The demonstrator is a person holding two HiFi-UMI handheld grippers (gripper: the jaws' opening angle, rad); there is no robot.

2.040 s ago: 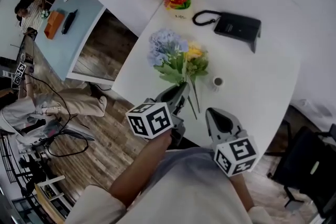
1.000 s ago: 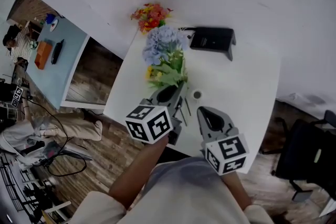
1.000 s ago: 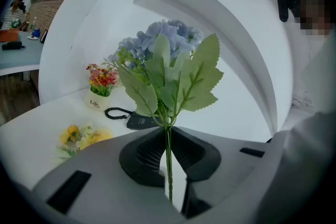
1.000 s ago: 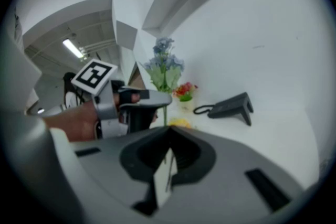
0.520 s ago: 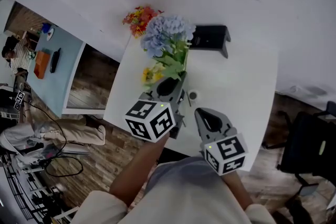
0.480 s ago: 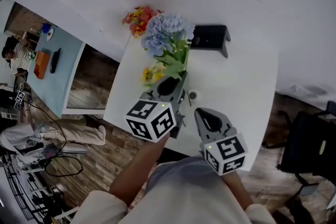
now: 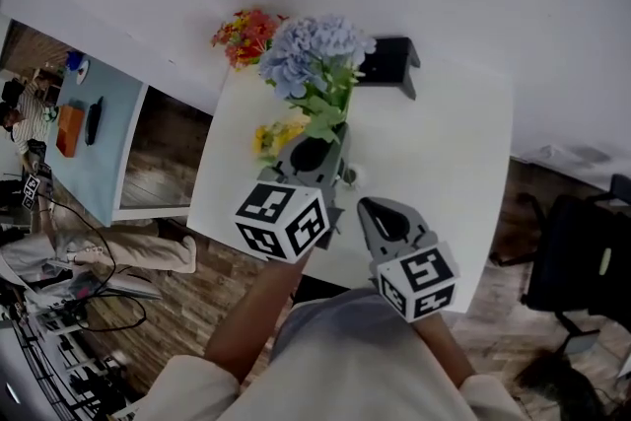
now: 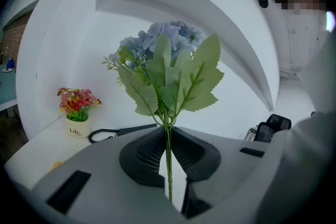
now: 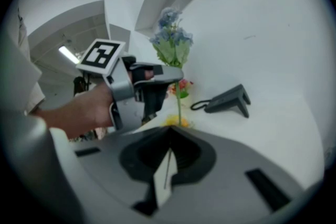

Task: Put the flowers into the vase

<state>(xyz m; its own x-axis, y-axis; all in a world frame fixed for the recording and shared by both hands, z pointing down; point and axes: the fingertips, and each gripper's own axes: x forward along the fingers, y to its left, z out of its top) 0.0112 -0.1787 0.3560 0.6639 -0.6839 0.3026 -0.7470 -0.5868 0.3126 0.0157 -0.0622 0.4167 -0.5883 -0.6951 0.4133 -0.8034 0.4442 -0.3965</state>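
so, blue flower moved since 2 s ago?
Yes. The blue flower, in the left hand-held gripper, is now beside the red flower pot; earlier well short of it.

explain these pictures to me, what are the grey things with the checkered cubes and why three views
No robot: a person holds tongs in each hand, each with a marker cube. One picture looks down from a head camera; the other two come from cameras riding on the tongs. The left tongs grip the stem of a blue flower, held upright. The right tongs are shut and empty. On the white table: a pot of red flowers, a black stand, a yellow flower.
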